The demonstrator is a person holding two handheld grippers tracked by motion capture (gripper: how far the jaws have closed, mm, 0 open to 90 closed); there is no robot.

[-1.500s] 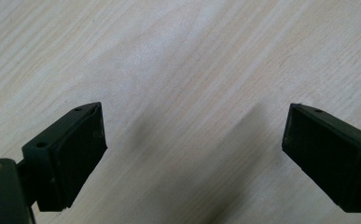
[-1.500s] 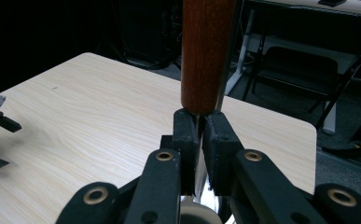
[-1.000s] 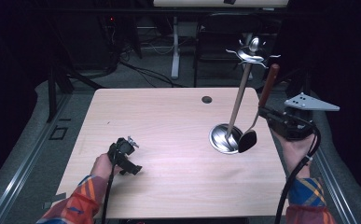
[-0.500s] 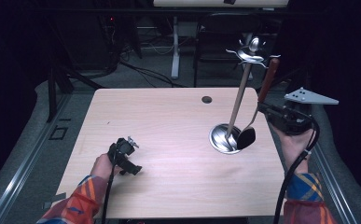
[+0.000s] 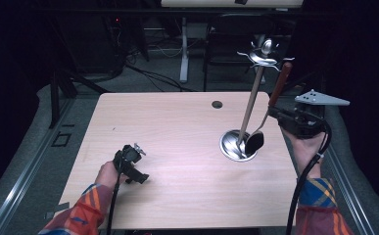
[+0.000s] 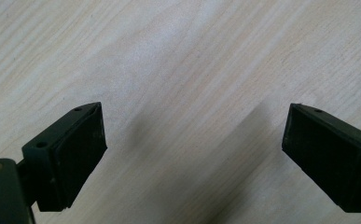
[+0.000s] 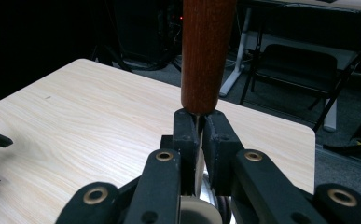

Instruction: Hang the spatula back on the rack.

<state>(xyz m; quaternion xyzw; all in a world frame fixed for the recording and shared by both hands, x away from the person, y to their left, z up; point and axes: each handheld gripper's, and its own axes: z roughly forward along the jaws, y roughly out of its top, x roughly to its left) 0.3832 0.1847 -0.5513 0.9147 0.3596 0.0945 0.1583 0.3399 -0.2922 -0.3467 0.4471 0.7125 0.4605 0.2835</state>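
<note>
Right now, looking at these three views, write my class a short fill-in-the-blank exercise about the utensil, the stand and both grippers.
1. The right gripper is ____ on the spoon.
2. The spoon's handle is made of ____.
3. The left gripper has its jaws ____ above the table.
4. The stand has a round ____ base.

Missing words: shut; wood; open; metal

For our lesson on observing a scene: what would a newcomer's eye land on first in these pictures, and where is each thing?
First, the tall utensil stand with its shiny round base, near the table's right edge. Right beside it, the right tongs are shut on a ladle with a reddish wooden handle, its dark bowl hanging low by the stand's base. Far off at the front left, the left tongs rest open on bare wood.
</note>
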